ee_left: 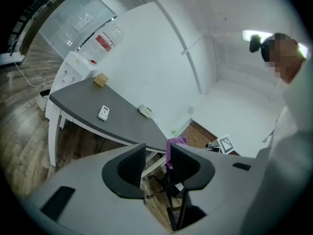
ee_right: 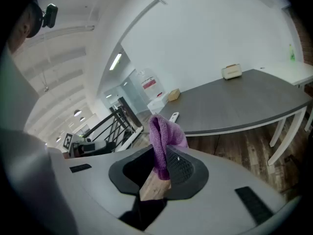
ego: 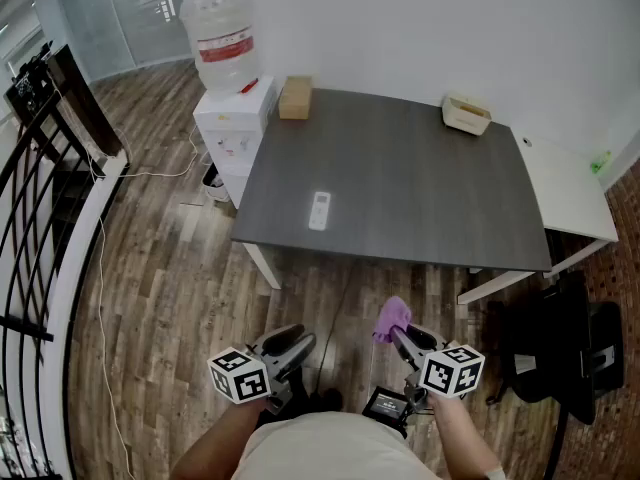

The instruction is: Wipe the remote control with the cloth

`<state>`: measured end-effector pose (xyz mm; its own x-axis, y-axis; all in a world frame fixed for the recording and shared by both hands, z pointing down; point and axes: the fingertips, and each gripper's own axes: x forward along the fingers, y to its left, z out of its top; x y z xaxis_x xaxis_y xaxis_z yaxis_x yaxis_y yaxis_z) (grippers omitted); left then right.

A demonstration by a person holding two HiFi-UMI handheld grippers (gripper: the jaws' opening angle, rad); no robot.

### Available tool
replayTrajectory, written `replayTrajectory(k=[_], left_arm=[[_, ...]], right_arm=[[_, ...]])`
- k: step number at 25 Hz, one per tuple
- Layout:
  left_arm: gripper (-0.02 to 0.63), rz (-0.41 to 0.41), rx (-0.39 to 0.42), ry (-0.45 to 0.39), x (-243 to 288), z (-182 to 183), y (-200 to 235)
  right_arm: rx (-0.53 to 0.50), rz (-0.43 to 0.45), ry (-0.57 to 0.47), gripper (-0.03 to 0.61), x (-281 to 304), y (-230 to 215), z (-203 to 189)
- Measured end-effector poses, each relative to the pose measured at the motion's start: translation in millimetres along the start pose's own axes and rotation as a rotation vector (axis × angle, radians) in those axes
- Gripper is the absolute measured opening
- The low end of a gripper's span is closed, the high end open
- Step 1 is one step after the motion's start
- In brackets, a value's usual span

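A white remote control (ego: 318,210) lies face up near the front edge of the dark grey table (ego: 420,188); the left gripper view also catches the remote (ee_left: 103,113) far ahead. Both grippers hang low in front of the table, well short of it. My right gripper (ego: 398,336) is shut on a purple cloth (ego: 392,316), and the cloth (ee_right: 164,140) sticks up out of its jaws. My left gripper (ego: 298,346) stands open, its jaws apart with nothing between them (ee_left: 156,163).
A water dispenser (ego: 232,118) stands at the table's left end. On the table's back edge sit a cardboard box (ego: 295,97) and a beige tray (ego: 466,114). A white table (ego: 570,193) adjoins on the right, above a black chair (ego: 565,348). A black railing (ego: 40,218) runs at left.
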<state>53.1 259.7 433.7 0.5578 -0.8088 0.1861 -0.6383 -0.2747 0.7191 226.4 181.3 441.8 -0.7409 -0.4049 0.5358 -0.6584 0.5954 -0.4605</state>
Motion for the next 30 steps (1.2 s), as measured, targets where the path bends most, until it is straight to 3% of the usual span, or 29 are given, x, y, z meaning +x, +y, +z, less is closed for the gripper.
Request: replayTrajectory(k=[8,15,19,22,27,30], left_arm=[[0.138,0.047,0.127,0.100,61.1,64.0,103.9],[0.143,0.071,0.197,0.276,117.7,94.0,184.4],[0.161,0.074,0.297,0.380,143.8,100.4,207.5],[0.163,0.085,0.441,0.444,163.2,103.8,218.6],[0.163,0.032,0.881,0.531,197.1,105.9,215.5],[0.163,-0.047,1.089,0.600,211.5,97.0,218.7]], right_arm=[[-0.129,-0.045,0.053,0.074,119.1,-19.9,67.2],[-0.397,-0.150,0.211,0.074,224.9,-35.0,109.2],[-0.543,-0.200,0.287,0.074,269.3,-41.0,128.2],[-0.695,-0.232,0.357,0.074,297.0,-47.2,141.6],[-0.922,-0.217,0.487,0.074,336.4,-59.7,152.1],[-1.093,-0.163,0.570,0.074,359.8,-58.6,151.2]])
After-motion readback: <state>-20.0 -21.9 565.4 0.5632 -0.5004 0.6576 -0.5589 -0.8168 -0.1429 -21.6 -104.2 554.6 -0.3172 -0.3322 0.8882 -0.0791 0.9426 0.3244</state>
